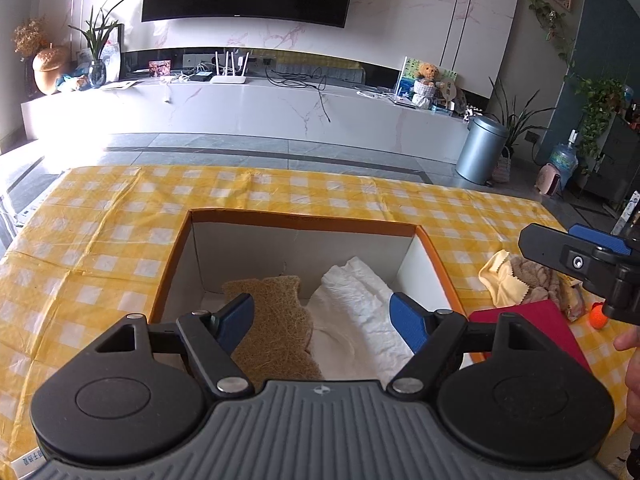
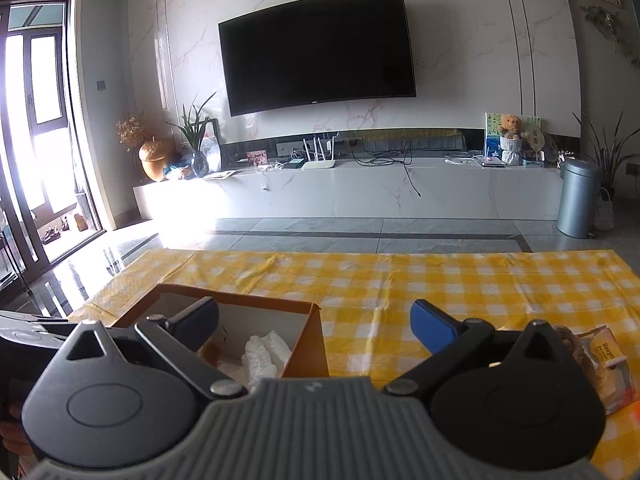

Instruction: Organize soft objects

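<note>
Left hand-held gripper (image 1: 322, 316) spread, empty, above box (image 1: 176, 264); right hand-held gripper (image 2: 316, 320) spread, empty.

1 box (image 1: 426, 240), 2 soft pads (image 1: 276, 320)

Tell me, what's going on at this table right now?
A person with a gripper in each hand is sorting soft things into a box. The left gripper hangs open above a loofah and white cloth already inside. The right gripper is open, empty. A yellow cloth waits outside.
</note>
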Motion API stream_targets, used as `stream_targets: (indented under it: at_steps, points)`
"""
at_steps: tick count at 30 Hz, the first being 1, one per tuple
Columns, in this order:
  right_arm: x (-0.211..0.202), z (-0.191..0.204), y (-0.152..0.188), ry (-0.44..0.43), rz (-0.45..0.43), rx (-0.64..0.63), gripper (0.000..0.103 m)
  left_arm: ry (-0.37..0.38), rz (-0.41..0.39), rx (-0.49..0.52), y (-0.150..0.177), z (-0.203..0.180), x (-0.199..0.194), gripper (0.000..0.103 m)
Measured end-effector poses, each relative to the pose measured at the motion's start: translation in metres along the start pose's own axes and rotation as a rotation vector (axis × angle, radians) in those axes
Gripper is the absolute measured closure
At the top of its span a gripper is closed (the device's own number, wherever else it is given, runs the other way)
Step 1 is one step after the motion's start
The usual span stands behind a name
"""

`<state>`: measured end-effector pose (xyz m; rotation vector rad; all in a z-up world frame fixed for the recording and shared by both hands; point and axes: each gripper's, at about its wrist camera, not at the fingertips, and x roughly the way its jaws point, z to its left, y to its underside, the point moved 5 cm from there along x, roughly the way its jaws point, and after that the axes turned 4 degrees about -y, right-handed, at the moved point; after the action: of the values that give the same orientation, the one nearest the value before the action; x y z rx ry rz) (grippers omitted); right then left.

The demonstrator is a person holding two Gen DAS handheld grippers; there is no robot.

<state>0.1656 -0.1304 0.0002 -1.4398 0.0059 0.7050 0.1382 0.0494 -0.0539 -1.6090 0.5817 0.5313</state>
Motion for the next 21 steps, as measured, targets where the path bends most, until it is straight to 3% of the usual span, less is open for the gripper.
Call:
stream_targets:
  at_steps: [4, 8, 11, 16, 21]
  points:
    - [-0.028, -0.013, -0.014, 0.065, -0.034, -0.063, 0.003, 0.024, -0.021, 0.034, 0.0, -0.011, -0.008, 0.012]
    - [-0.064, -0.043, -0.028, 0.209, -0.055, -0.112, 0.003, 0.035, -0.036, 0.059, 0.001, -0.022, -0.013, 0.012]
    - [-0.088, -0.063, -0.029, 0.27, -0.061, -0.138, 0.003, 0.038, -0.029, 0.086, 0.004, -0.034, -0.016, 0.013]
    - [-0.103, -0.091, -0.018, 0.341, -0.015, -0.178, 0.003, 0.058, -0.072, 0.19, 0.009, -0.07, -0.032, 0.015]
    - [-0.116, -0.128, -0.011, 0.398, 0.008, -0.132, 0.003, 0.111, -0.046, 0.236, 0.013, -0.111, -0.035, 0.015]
